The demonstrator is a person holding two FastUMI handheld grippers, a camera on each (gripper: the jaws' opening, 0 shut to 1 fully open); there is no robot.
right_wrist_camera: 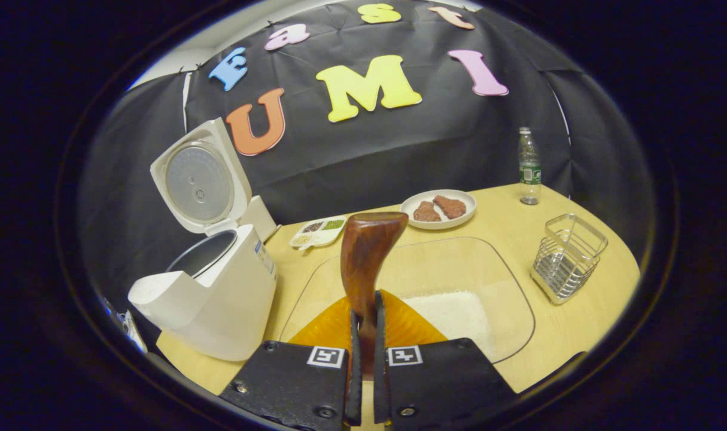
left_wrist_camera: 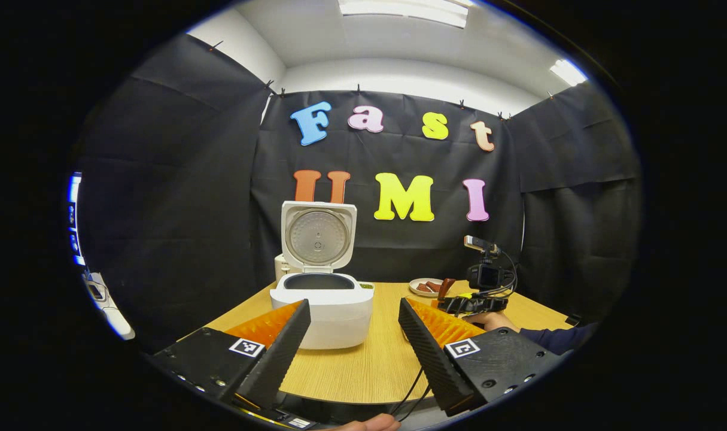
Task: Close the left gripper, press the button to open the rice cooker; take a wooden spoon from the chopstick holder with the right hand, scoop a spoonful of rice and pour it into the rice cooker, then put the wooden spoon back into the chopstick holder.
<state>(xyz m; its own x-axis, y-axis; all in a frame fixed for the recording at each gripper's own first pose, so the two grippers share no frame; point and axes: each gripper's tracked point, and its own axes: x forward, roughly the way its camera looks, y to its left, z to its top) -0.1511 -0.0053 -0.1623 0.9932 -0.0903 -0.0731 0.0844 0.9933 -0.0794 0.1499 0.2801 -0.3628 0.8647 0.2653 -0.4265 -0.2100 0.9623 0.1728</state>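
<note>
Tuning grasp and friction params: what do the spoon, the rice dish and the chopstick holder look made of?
Spoon: wood, by its dark reddish-brown grain; the glossy highlights suggest varnish. Rice dish: clear glass or plastic, since the table shows through it; which one, I cannot tell. Chopstick holder: shiny metal wire mesh, probably steel or chromed. The right gripper has its jaws clamped on the spoon handle.

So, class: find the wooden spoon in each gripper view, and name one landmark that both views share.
Left gripper view: the wooden spoon is small, right of centre, sticking up from the right gripper in front of a plate.
Right gripper view: the spoon stands centre, clamped between the fingers.
Shared landmark: the open rice cooker.
</note>
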